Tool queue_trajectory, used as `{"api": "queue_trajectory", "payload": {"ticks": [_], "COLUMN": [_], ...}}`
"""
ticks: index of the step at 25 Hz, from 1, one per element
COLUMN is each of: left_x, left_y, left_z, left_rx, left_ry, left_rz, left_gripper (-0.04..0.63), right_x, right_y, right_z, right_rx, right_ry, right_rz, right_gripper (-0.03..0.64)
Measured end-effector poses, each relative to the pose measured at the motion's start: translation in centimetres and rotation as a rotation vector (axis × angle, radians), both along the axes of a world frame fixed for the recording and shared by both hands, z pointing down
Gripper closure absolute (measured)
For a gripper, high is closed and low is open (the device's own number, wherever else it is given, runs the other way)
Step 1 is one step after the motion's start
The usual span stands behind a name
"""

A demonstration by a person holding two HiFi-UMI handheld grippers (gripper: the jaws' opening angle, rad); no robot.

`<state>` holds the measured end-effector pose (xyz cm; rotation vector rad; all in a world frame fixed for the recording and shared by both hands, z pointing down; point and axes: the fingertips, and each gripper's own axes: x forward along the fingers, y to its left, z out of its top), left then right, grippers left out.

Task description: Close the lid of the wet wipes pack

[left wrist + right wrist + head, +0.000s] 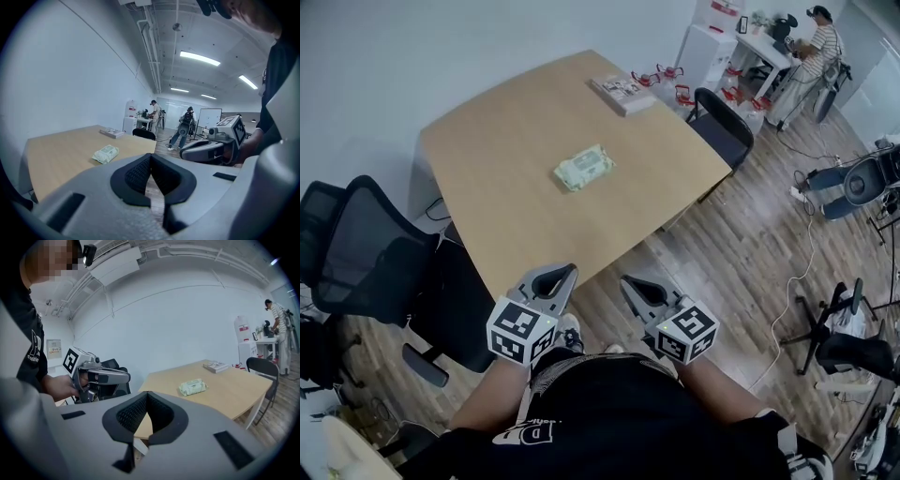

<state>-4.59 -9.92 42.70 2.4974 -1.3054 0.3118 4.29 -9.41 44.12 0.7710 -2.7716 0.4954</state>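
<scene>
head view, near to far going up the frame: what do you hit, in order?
left gripper and right gripper side by side → wet wipes pack → book at the table's far edge → person at the white counter

A light wooden table [506,141] stands on a plank floor [741,253]. A book [623,92] lies near the table's far edge. A black mesh office chair [370,258] sits at the table's left side, and a dark chair [722,127] is at the far right corner. Beyond it, a person in a striped shirt [817,47] stands at a white desk [759,49]. A white cable [797,281] trails across the floor. A whiteboard [210,117] stands further back, under long ceiling lights [199,58].
</scene>
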Motion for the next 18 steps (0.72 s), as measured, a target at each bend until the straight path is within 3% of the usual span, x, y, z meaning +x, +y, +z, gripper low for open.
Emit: {"api": "queue_trajectory", "payload": {"ticks": [12,18], "left_x": [1.3,1.5], "left_y": [3.6,4.5], "left_z": [1.5,1.5], "left_rx": [-0.012,-0.030], "left_ry": [-0.043,0.007], "left_rz": [-0.035,-0.047], "left_gripper": [0.577,0.577], "right_x": [1.9,2.1], "right_y": [3.0,3.8], "right_z": [0.4,0.4], "right_rx": [0.005,0.008], "right_ry": [0.004,0.000], "right_rz": [-0.009,-0.014], "right_gripper": [0.612,0.612]}}
